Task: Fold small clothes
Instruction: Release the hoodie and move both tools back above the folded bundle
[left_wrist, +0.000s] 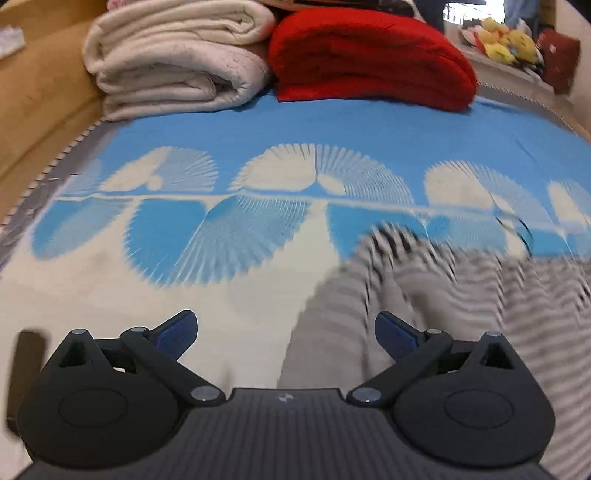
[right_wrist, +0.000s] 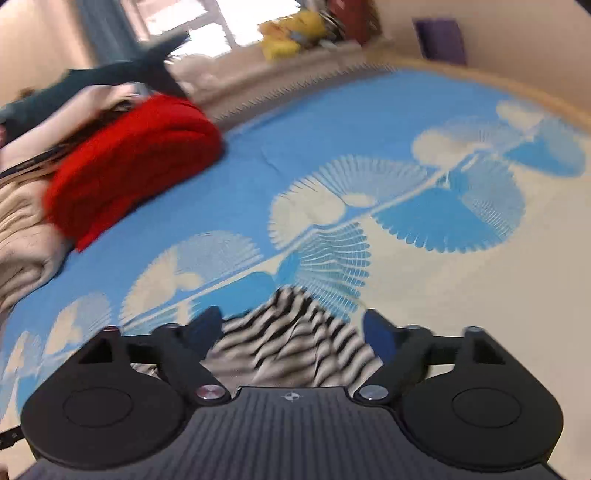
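The striped garment (left_wrist: 424, 295) is spread in a loose, rumpled heap on the bed cover (left_wrist: 258, 122), a blue and cream sheet that serves as the folding surface. The far end of the bed is taken up by a folded cream blanket (left_wrist: 177, 62) at 11 o'clock and a red cushion (left_wrist: 369, 55) at 12 o'clock, so the near part is left for the work.

In the left wrist view the left gripper (left_wrist: 286, 332) is held wide open and nothing is gripped. The garment is seen from 12 to 3 o'clock of it, with a blurred fold reaching into the gap and past the right finger; contact cannot be told because of the blur.

In the right wrist view the right gripper (right_wrist: 293, 328) is likewise spread wide and holds nothing. The striped cloth (right_wrist: 295, 332) is framed directly between and just beyond the fingers at 12 o'clock, which suggests an edge is being lined up for a pinch.
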